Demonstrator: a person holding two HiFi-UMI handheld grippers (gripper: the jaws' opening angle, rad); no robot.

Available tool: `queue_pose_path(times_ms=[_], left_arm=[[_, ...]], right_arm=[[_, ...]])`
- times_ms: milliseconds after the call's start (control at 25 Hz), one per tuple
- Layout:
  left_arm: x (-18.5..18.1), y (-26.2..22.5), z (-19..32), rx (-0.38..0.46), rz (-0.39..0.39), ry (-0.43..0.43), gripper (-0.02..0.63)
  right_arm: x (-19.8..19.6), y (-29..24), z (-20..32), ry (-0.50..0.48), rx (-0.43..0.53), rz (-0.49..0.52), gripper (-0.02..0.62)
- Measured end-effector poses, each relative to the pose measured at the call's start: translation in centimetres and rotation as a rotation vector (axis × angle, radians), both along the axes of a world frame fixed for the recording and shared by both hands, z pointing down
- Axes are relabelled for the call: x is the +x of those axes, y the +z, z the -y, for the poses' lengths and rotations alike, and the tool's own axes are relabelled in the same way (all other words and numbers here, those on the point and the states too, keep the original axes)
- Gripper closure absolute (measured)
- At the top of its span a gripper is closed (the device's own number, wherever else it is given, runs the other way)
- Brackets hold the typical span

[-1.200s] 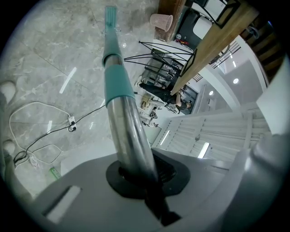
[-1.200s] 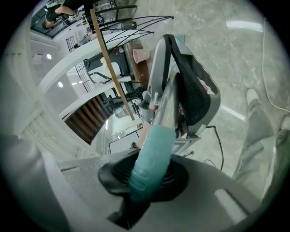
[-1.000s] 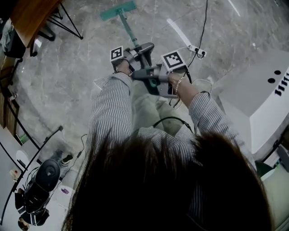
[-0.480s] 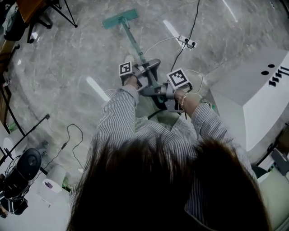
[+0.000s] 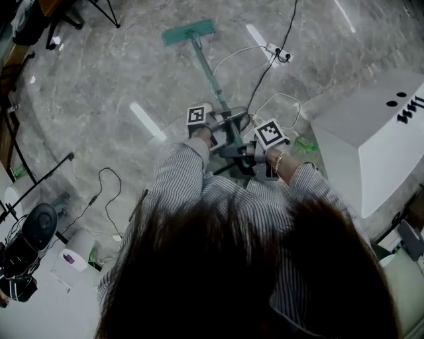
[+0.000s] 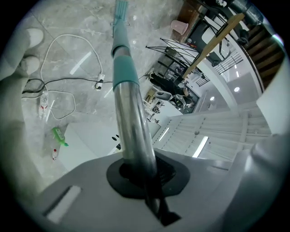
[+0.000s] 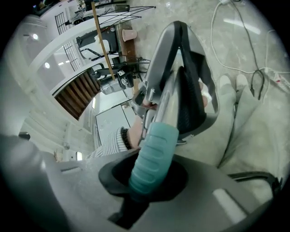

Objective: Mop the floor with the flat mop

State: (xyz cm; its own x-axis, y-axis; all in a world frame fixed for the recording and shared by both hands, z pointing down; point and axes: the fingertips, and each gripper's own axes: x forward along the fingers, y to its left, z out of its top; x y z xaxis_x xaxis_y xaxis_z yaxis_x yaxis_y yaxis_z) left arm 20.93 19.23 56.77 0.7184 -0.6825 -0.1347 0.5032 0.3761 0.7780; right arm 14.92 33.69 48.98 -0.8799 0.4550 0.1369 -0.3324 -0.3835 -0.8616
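- Clenched, the jaws of the left gripper (image 6: 141,176), on the shiny steel pole (image 6: 131,118) of the long flat mop (image 5: 211,73); dark pads tight against the metal on both sides.
- Just beyond that hold, a smooth teal plastic sleeve (image 6: 123,68) round the pole; far past it, the narrow teal rectangular mop head (image 6: 120,7) down on the floor.
- Closed tight as well, the jaws of the right gripper (image 7: 144,183), round the ribbed teal end grip (image 7: 153,156) at the top of the same pole.
- Past that grip in the right gripper view, the left gripper's grey looped fingers (image 7: 206,68) against the pole, with a hand (image 7: 136,131) and a striped cuff (image 7: 108,142) behind.
- From the head view, both grippers close together in front of a striped shirt, the left one further along the pole, the right one nearer the body.
- Pole slanting away and to the left; mop head lying flat on the grey marbled floor (image 5: 99,86), well apart from the grippers.
- Only markings to be made out: black-and-white square patterns on the left marker cube (image 5: 197,114) and the right marker cube (image 5: 270,132).
- On the floor to the right of the pole, apart from it, a white power strip (image 5: 278,51) with a white cable; nearer, a small green bottle (image 5: 303,144) lying just beside a large white cabinet (image 5: 371,132).
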Motion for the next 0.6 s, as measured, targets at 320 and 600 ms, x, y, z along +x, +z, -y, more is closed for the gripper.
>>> queue_pose_path(times_ms=[320,600], left_arm=[[-0.3,0.8,-0.7,-0.017,0.027,0.023,0.598],[-0.2,1.2,-0.3,-0.029,0.027,0.019,0.598]], right_arm=[[-0.7,0.4,-0.4,0.040,-0.023,0.007,0.563],[-0.7,0.9,0.1,0.065,-0.029,0.009,0.565]])
